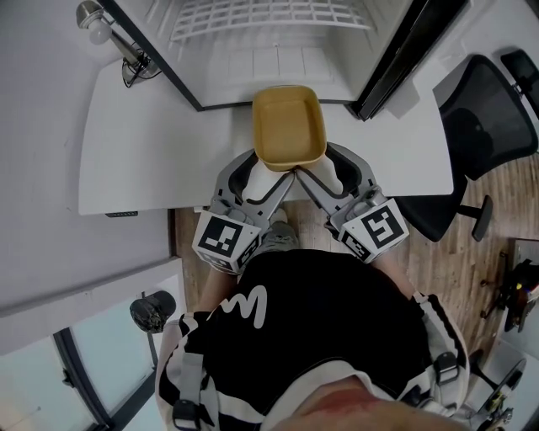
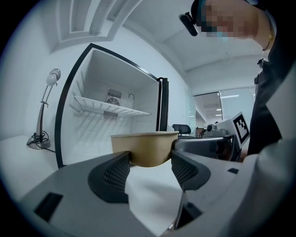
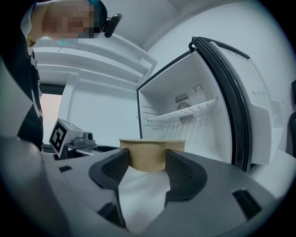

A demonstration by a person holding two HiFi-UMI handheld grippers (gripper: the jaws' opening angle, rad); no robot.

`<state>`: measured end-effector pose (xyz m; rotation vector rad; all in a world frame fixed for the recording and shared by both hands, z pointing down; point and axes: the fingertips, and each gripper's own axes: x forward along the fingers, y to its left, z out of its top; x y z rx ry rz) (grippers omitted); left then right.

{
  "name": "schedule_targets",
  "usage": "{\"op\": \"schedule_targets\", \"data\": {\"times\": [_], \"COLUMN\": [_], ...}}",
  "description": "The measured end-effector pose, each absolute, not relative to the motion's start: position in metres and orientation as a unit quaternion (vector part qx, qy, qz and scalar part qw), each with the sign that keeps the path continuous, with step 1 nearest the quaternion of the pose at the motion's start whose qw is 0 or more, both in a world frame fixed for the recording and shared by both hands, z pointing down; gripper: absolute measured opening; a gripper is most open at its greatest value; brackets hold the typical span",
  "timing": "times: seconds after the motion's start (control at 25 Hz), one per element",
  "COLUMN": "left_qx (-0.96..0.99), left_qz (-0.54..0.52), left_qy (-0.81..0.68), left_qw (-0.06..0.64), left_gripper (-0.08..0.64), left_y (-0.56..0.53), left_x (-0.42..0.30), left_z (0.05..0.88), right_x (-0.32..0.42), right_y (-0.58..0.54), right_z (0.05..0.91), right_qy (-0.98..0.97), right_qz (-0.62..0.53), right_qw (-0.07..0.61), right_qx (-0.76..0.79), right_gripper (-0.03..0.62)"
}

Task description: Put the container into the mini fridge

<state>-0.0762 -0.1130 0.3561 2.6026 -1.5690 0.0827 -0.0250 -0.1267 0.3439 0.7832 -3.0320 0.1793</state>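
**Left gripper and right gripper both closed on the container, fridge open ahead**

Held just short of the fridge mouth, long axis pointing straight in. Tan, open-topped, rounded at the corners, and empty as far as the head view shows. Looks lifted clear of the table rather than resting on it, though hard to be sure from above.

Gripped at the near end only, one gripper to each corner, jaws narrowed onto the wall with the ribbed pads pressed against both sides. Same hold in the right gripper view. Likely shared between two grippers to keep the rim level and stop the far end from dipping. Leaves the whole far end free to go in first.

Lined up on the centre of the opening, below the wire shelf, so probably meant for the fridge floor. Door swung wide to the right, well out of the way. Task judged about midway: container picked up and aimed, not yet inside. Next, a straight level push forward, minding the sill and the shelf above.

Beyond that, a white table carrying the fridge, smooth and bare around the container. Desk lamp at the far left corner, well apart from the work. Black office chair off to the right on a wood floor. White walls, with glass partitions further back in the left gripper view.
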Motion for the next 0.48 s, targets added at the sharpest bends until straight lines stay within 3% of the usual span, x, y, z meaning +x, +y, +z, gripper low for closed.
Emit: {"op": "schedule_targets", "data": {"times": [0.48], "left_qx": [0.864], "left_qz": [0.027], "left_qy": [-0.499], "left_qw": [0.062], "left_gripper": [0.285], "left_y": [-0.149], "left_x": [-0.101], "left_z": [0.36], "right_x": [-0.049], "right_y": [-0.161], "right_z": [0.347], "right_qy": [-0.961], "right_qz": [0.067], "right_qw": [0.009], "right_qx": [0.267], "right_gripper": [0.256]}}
